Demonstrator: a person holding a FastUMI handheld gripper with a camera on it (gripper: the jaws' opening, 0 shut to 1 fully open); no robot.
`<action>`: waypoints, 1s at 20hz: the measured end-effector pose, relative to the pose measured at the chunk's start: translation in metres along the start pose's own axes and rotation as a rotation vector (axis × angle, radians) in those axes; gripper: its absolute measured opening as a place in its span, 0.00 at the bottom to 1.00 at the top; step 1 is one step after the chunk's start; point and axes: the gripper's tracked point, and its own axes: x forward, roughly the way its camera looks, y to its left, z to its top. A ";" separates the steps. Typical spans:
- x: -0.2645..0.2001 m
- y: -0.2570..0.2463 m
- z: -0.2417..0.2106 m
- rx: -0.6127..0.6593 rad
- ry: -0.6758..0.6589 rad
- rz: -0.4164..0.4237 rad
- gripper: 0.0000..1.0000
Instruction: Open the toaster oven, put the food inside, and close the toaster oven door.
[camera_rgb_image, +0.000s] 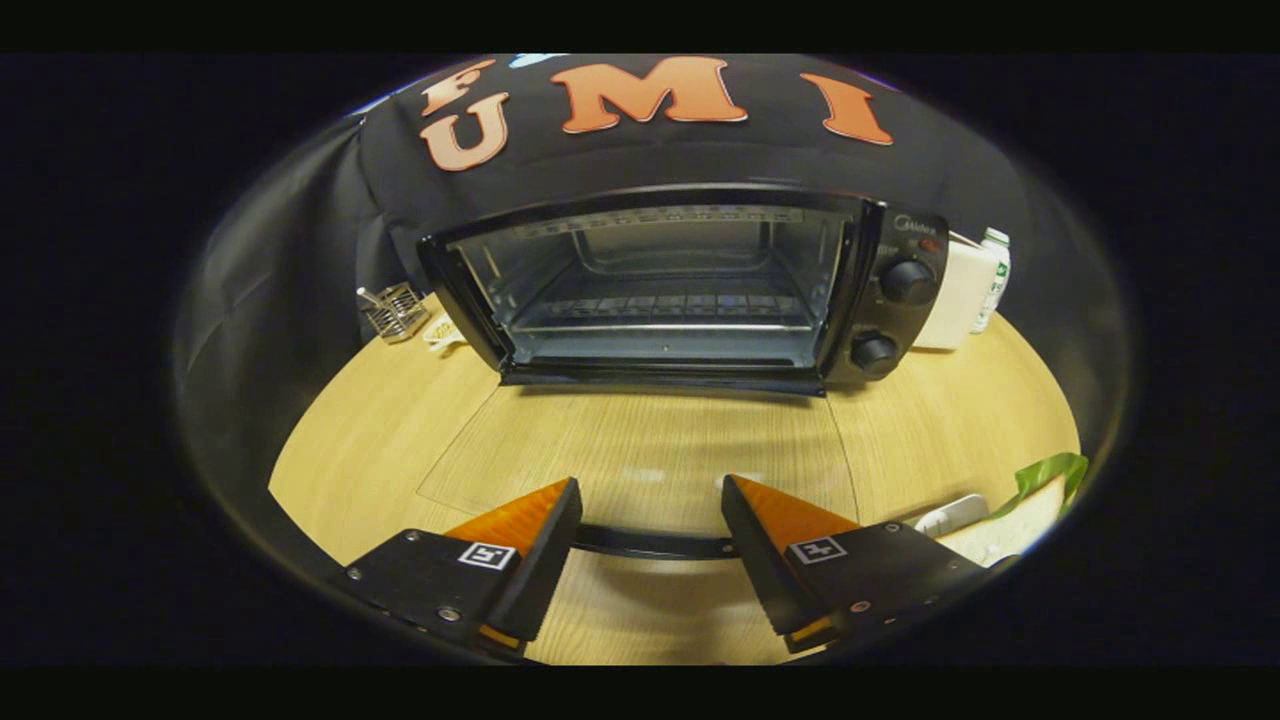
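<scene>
Tongs (650, 495) wide open, nothing between the 2 fingers, above the lowered door handle (655, 543) of the toaster oven (700, 285).

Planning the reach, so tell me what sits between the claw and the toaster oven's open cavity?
In the gripper view, only the glass door, folded flat on the table, lies between the open claw and the toaster oven; its handle spans the fingers.
</scene>
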 end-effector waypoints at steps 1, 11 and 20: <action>0.001 0.000 0.002 -0.007 -0.007 -0.001 0.84; -0.055 -0.017 0.024 0.112 -0.024 0.083 0.84; -0.154 -0.142 0.058 0.012 -0.160 -0.066 0.89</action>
